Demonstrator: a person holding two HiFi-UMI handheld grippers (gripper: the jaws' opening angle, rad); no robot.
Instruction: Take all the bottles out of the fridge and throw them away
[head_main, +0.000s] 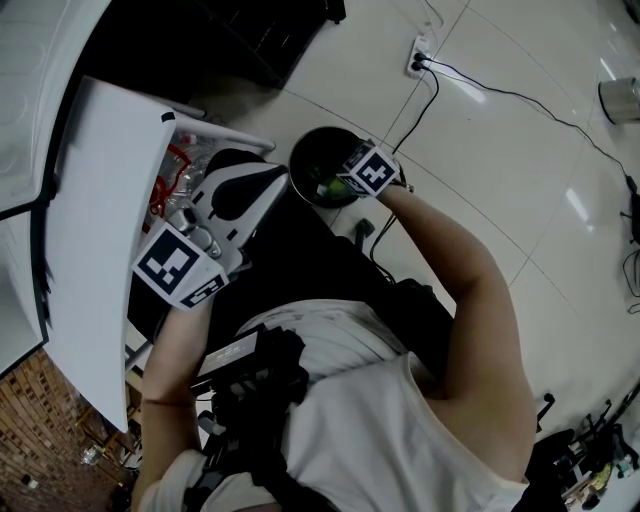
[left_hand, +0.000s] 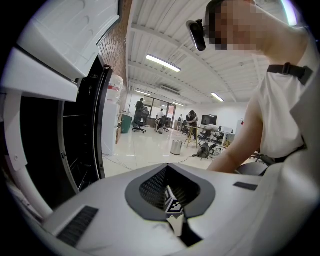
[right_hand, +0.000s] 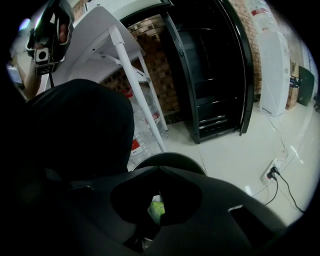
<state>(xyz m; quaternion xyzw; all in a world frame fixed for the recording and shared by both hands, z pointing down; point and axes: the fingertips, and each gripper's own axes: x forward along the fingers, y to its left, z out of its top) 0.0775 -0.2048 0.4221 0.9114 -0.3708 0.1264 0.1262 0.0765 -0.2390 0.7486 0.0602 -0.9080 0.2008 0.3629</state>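
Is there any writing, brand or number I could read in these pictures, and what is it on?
No text can be read anywhere.
Red labels on the bottles: too blurred to read.
Print on the box: too small to read.
Marker cubes: square patterns only, no letters.

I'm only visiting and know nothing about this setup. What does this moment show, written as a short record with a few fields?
Place: an open fridge door next to a black bin
Bottles: clear ones on the door shelf, not yet taken out
Left gripper: jaws together, nothing between them, close to the door shelf
Right gripper: jaws together, held over the bin
Green thing: seen below the right gripper, seemingly inside the bin; too small to tell what it is
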